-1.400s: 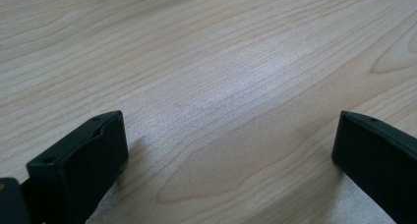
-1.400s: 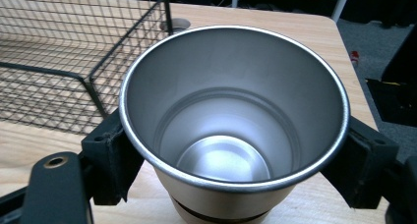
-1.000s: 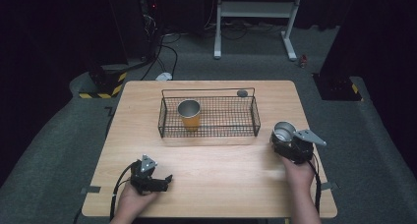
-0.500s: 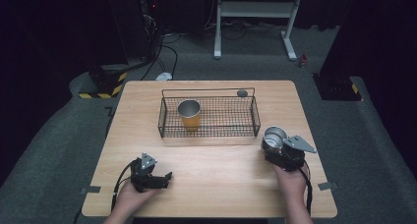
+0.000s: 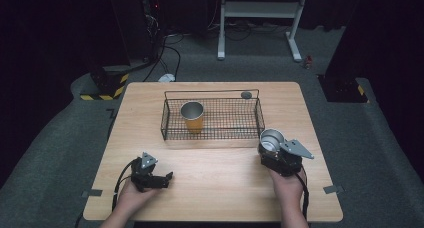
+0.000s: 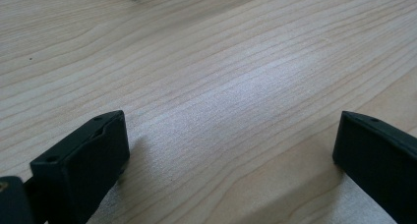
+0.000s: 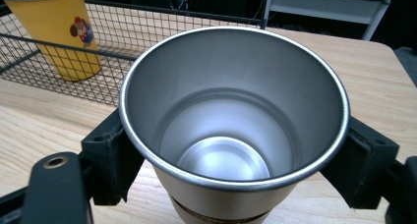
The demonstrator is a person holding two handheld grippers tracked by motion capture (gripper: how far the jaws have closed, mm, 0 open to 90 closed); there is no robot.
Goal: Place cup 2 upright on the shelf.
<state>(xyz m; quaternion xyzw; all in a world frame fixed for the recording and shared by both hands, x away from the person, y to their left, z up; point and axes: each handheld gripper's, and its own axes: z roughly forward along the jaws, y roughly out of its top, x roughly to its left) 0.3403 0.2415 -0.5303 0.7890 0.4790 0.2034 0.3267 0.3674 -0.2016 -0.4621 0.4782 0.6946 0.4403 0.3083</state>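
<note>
My right gripper [image 5: 272,147] is shut on a steel cup [image 5: 271,139] with a pale outside, held upright just in front of the wire basket's right end. Looking along the right gripper, the steel cup [image 7: 233,126] sits between both jaws, empty inside. A yellow cup [image 5: 192,116] with a steel lining stands upright in the left part of the black wire basket [image 5: 250,130]; the same yellow cup [image 7: 56,32] appears behind the mesh in the right gripper view. My left gripper [image 5: 169,177] rests low on the table's front left, open, its jaws wide over bare wood [image 6: 221,96].
A small dark round object [image 5: 245,94] lies on the table behind the basket's far right corner. The wooden table [image 5: 215,188] has open surface between the two grippers. Cables and a white stand frame [image 5: 260,10] are on the floor beyond.
My right gripper has carried the steel cup leftward and slightly nearer, ending close to the basket's right front corner. The left gripper has stayed where it was.
</note>
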